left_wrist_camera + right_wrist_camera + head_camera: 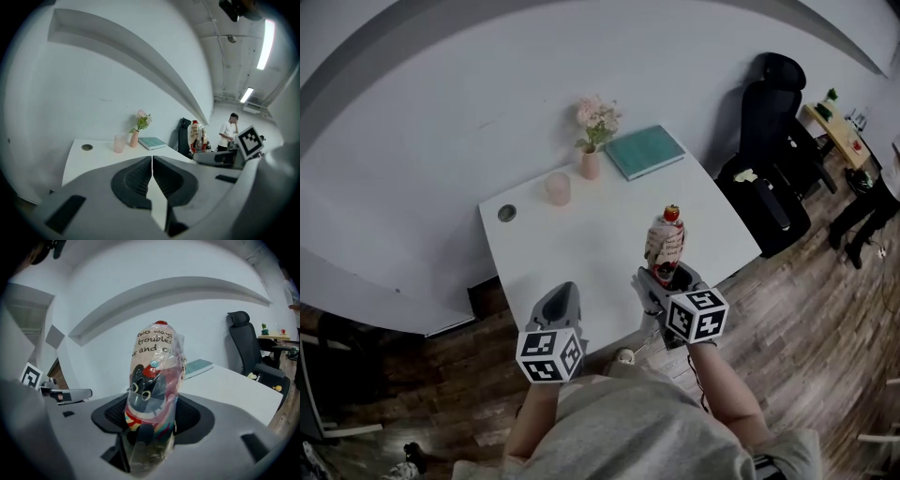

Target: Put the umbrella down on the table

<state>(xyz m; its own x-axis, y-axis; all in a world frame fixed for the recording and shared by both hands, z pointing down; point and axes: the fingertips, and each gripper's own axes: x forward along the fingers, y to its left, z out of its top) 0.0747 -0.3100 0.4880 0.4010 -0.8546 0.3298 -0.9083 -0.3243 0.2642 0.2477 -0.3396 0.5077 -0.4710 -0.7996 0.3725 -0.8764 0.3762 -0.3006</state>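
A folded umbrella point(153, 390) in a clear printed sleeve, red-tipped, stands up between the jaws of my right gripper point(152, 420), which is shut on it. In the head view the umbrella point(665, 242) tilts forward over the front right part of the white table point(581, 248), with the right gripper point(667, 278) just behind it. My left gripper point(560, 306) hovers at the table's front edge, jaws closed together with nothing between them. In the left gripper view the closed left gripper point(152, 180) points along the table and the umbrella point(195, 136) shows at the right.
At the table's far side stand a pink vase of flowers point(592, 150), a pink cup point(558, 188) and a teal book point(644, 151). A round cable hole point(507, 213) lies at the left. A black office chair point(764, 141) is right of the table. A person point(229, 133) stands far off.
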